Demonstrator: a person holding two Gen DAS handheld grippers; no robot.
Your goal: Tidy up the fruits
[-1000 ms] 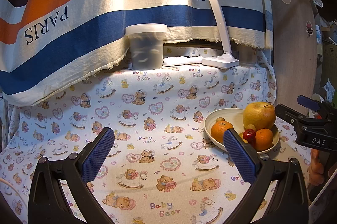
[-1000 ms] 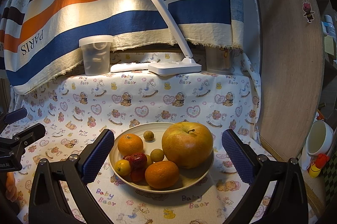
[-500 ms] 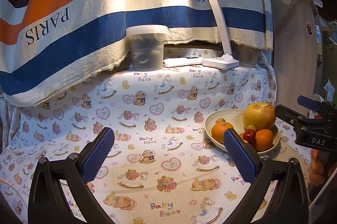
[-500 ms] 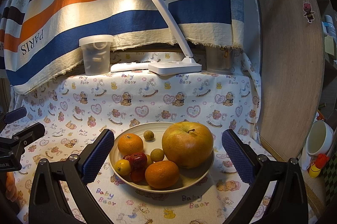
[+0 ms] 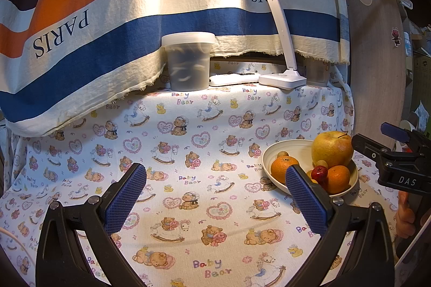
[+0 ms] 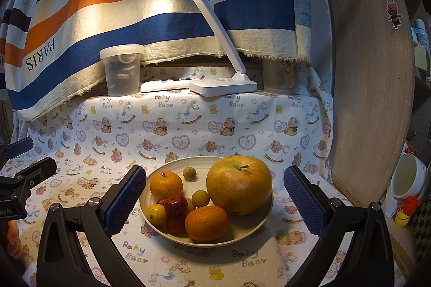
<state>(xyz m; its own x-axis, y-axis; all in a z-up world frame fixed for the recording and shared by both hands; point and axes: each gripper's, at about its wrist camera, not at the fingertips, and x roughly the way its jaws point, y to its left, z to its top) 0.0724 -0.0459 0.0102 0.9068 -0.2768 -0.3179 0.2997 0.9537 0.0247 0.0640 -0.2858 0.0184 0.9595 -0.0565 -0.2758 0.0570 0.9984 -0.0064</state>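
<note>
A cream plate [image 6: 258, 226] sits on the bear-print cloth and holds a big yellow apple [image 6: 239, 184], two oranges [image 6: 166, 184] [image 6: 206, 222], a bumpy red fruit [image 6: 176, 204], a small yellow fruit [image 6: 156, 213] and small brown round fruits [image 6: 189, 173]. My right gripper [image 6: 215, 199] stands open with the plate between its blue pads. My left gripper [image 5: 215, 195] hangs open over bare cloth, left of the plate [image 5: 272, 156], nothing between its fingers. The apple [image 5: 332, 148] shows in the left wrist view too.
At the back stand a lidded translucent tub [image 6: 122, 70], a white desk lamp [image 6: 222, 86], a white remote [image 6: 164, 85] and a striped cloth [image 6: 161, 25]. A wooden panel [image 6: 374, 87] walls the right side. A white cup [image 6: 406, 180] sits beyond it.
</note>
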